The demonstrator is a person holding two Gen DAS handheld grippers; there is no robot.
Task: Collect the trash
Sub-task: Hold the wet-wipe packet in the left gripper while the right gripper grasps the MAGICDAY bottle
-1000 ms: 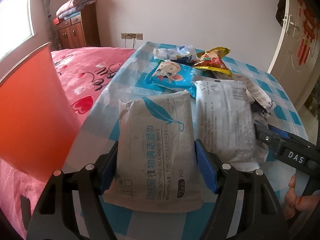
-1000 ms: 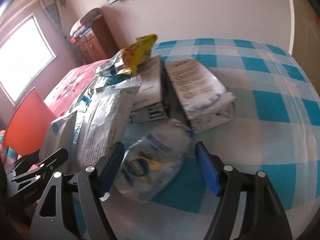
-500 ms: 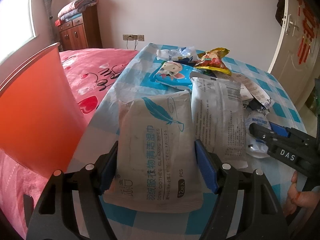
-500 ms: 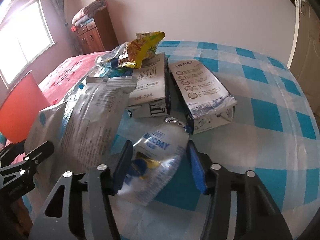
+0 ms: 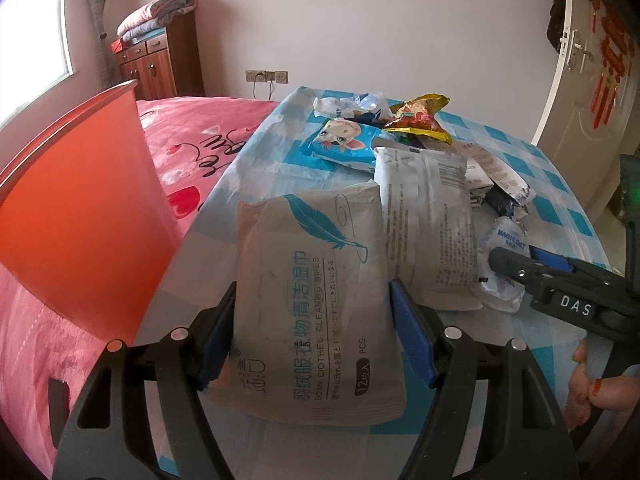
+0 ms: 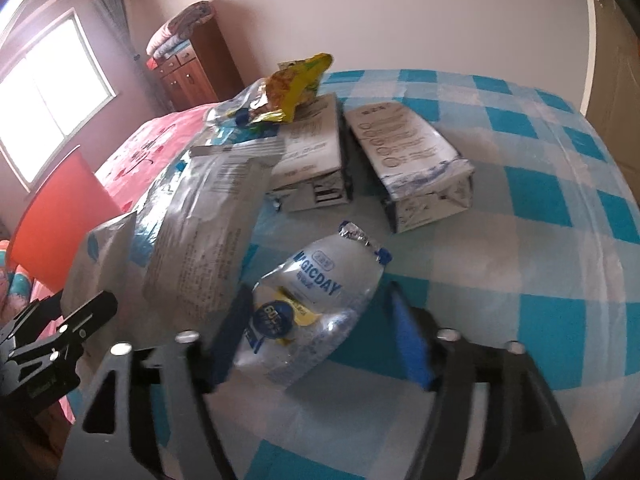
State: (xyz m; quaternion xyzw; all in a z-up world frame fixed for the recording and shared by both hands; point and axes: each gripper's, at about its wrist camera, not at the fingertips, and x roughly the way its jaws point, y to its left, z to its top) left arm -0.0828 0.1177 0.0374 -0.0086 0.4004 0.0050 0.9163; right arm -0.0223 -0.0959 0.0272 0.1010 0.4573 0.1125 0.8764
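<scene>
Wipes pack (image 5: 316, 304) lengthwise in left gripper (image 5: 312, 332), feather end forward

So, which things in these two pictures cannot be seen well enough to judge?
- Orange bin, left wrist view: the left edge cuts it off, so its inside is hidden.
- Wipes pack, left wrist view: the left gripper hides its side edges.
- Clear wrapper, right wrist view: blurred between the opening jaws of the right gripper; contact unclear.
- Milk cartons: print too small.
</scene>
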